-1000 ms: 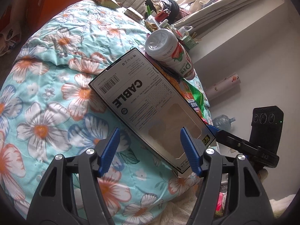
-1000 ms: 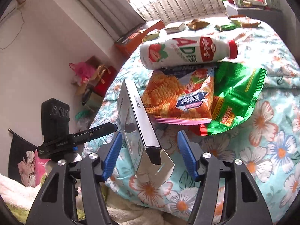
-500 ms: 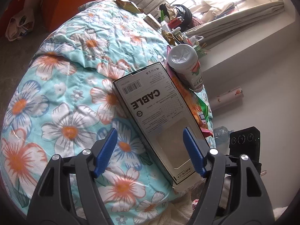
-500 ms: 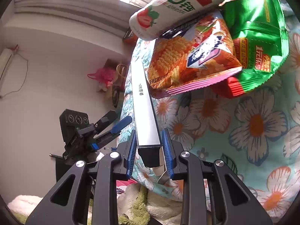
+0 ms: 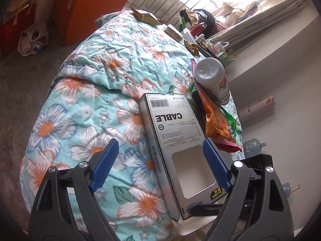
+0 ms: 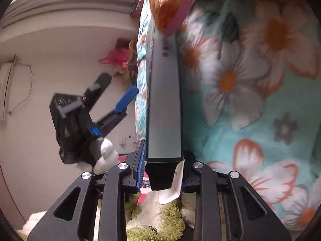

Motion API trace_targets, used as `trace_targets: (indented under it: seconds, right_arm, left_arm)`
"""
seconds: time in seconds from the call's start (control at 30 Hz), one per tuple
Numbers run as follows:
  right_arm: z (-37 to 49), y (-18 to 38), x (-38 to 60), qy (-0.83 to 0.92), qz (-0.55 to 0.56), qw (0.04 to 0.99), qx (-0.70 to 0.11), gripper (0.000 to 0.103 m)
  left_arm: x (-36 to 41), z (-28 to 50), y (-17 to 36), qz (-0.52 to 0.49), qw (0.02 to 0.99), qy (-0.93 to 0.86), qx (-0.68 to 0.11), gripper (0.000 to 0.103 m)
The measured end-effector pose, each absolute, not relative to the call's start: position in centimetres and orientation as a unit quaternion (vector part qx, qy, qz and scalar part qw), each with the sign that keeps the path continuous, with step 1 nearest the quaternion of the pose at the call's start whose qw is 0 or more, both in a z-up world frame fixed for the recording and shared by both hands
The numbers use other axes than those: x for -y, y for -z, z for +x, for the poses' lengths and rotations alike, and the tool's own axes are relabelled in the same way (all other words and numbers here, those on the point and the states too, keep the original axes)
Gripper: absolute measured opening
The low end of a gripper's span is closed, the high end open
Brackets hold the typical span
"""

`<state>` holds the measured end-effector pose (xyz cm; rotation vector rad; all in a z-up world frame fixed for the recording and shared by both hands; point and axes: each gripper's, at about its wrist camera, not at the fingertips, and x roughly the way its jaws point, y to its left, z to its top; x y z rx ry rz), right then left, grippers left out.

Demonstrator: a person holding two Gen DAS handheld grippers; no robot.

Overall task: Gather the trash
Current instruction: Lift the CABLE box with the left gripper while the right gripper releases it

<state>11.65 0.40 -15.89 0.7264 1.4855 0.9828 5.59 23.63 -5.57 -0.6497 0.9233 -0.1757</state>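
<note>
Silver cable box (image 5: pixel 176 140), its cut-out window showing a bare white inside, stands on edge on the floral quilt (image 5: pixel 104 92) beside an orange snack bag (image 5: pixel 216 124). Right gripper (image 6: pixel 160 172) clamps its near end; left gripper (image 5: pixel 160 160) is opening, pads clear of it.

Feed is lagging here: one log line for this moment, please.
right gripper: shut on cable box | left gripper: opening, pads off box | box: on floral quilt | chip bag, bottle: uncollected
</note>
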Motion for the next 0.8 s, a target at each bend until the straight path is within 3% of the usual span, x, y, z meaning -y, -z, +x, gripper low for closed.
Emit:
trace_targets:
  seconds: [0.1, 0.17, 0.23, 0.3, 0.47, 0.6, 0.8]
  right_arm:
    - [10.4, 15.2, -2.1, -0.428, 0.248, 0.592, -0.637, 0.032]
    - [10.0, 13.9, -2.2, -0.426, 0.203, 0.623, -0.624, 0.045]
    - [9.9, 12.4, -1.2, -0.412, 0.168, 0.664, -0.601, 0.065]
    - [9.7, 11.0, 0.4, -0.391, 0.145, 0.701, -0.578, 0.069]
    - [9.6, 9.5, 4.7, -0.334, 0.148, 0.751, -0.550, 0.070]
    - [10.1, 9.6, 6.6, -0.304, 0.148, 0.772, -0.538, 0.070]
    - [7.8, 9.3, 1.2, -0.364, 0.061, 0.761, -0.534, 0.070]
  left_arm:
    - [-23.1, 5.9, 5.6, -0.297, 0.841, 0.078, -0.445, 0.083]
    - [-22.3, 6.2, 5.5, -0.284, 0.841, 0.076, -0.454, 0.083]
    - [-21.2, 6.7, 5.4, -0.266, 0.844, 0.076, -0.460, 0.083]
    - [-20.0, 7.1, 5.2, -0.244, 0.847, 0.078, -0.465, 0.083]
    - [-16.6, 8.2, 5.3, -0.192, 0.851, 0.055, -0.486, 0.083]
    - [-15.6, 8.8, 6.5, -0.208, 0.830, 0.059, -0.514, 0.083]
    - [-17.0, 8.5, 6.6, -0.238, 0.820, 0.043, -0.518, 0.083]
